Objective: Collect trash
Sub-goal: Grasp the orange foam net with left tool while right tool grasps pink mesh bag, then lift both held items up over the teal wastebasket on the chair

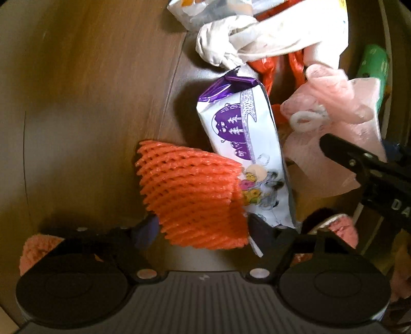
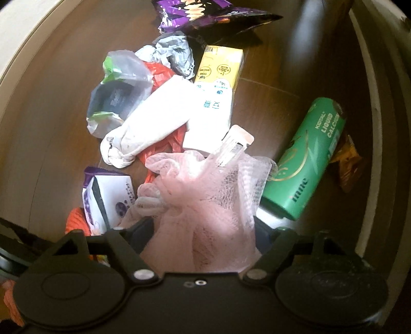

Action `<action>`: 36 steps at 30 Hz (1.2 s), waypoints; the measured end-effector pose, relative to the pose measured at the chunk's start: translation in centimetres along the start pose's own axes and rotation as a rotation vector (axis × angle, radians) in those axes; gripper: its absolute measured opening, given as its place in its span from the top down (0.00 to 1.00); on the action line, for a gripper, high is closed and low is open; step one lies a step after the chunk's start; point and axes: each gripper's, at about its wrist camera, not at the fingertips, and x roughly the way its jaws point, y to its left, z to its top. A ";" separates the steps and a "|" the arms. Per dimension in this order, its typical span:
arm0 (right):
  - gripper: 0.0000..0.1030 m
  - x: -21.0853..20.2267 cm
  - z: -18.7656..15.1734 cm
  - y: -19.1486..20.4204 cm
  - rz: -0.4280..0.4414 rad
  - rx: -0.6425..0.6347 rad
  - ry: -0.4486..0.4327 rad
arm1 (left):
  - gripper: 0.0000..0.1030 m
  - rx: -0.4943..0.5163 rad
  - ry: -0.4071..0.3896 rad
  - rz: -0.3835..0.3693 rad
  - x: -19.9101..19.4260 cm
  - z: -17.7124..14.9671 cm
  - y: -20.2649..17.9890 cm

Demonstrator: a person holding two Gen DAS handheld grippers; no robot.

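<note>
Reaching into floor litter, the left gripper (image 1: 203, 226) brackets an orange net (image 1: 190, 195) at lower centre, the right gripper (image 2: 203, 231) a pink mesh (image 2: 205, 195); jaws part-open, grip unclear. Nothing collected; tube (image 2: 305, 159), carton (image 2: 215, 100) remain.

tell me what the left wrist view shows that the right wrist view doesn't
Only the left wrist view shows the orange foam net in full, sitting between the left gripper fingers, and the right gripper seen from outside.

Only the right wrist view shows the yellow and white carton, the crumpled purple wrapper, the clear plastic bag and the right gripper around the pink mesh.

Both show the pink mesh, the purple and white packet, the white sock and the green can.
</note>
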 end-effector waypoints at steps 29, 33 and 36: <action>0.87 -32.4 4.2 4.5 -0.030 0.043 -0.218 | 0.89 0.060 -0.272 0.059 -33.5 -7.5 -5.6; 0.87 -39.8 5.9 4.8 -0.033 0.042 -0.287 | 0.89 0.108 -0.361 0.062 -41.4 -9.0 -8.6; 0.87 -45.3 7.2 5.0 -0.029 0.023 -0.346 | 0.89 0.128 -0.423 0.051 -46.6 -9.9 -10.8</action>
